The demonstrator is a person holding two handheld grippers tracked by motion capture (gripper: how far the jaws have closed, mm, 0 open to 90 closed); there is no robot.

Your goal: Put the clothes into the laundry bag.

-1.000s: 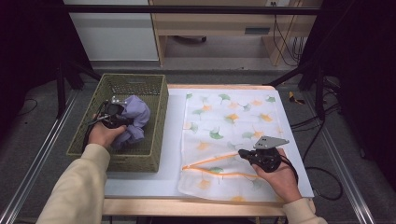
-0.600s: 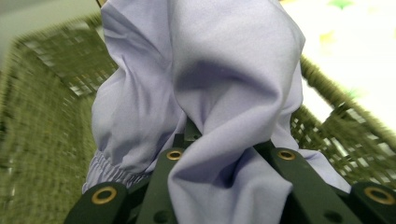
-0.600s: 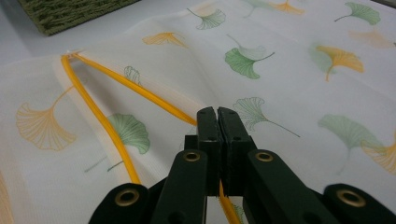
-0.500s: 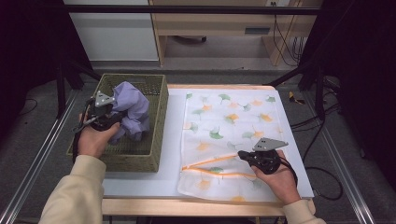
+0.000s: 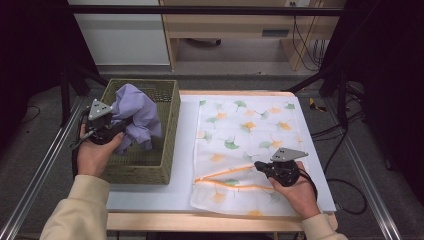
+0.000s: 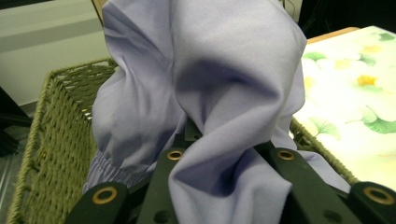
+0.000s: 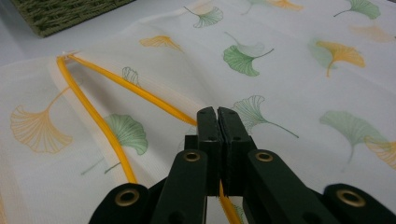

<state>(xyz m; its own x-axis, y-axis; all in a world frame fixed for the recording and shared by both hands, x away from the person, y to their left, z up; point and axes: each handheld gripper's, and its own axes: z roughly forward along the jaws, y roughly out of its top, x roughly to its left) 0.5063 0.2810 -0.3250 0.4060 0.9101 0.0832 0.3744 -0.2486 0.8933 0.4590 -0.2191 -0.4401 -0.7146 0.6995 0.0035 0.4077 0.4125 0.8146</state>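
Left gripper: the left gripper [image 5: 116, 131] is clamped on a bunch of the lilac garment [image 5: 137, 116]; in the left gripper view the cloth [image 6: 210, 93] wells up between the black jaws and drapes over them.
Lilac garment: lifted above the woven basket [image 5: 167, 107], its lower folds hanging down inside it; the bulk of the cloth sits just to the table side of the left gripper, touching it.
Woven basket: green wicker, standing at the left end of the tabletop [image 5: 180, 165], its rim [image 6: 42, 121] under and around the hanging cloth.
Right gripper: the right gripper [image 5: 260, 166] is closed tight on the orange-trimmed edge of the mesh laundry bag [image 5: 245, 135]; in the right gripper view the jaws meet with the orange trim [image 7: 105, 130] passing between them.
Mesh laundry bag: white with ginkgo leaves, lying flat on the tabletop right of the basket; its open mouth [image 5: 225, 179] spreads leftward from the right gripper.
Hands: left hand [image 5: 95, 152] beside the basket's left wall, right hand [image 5: 297, 187] near the front edge.
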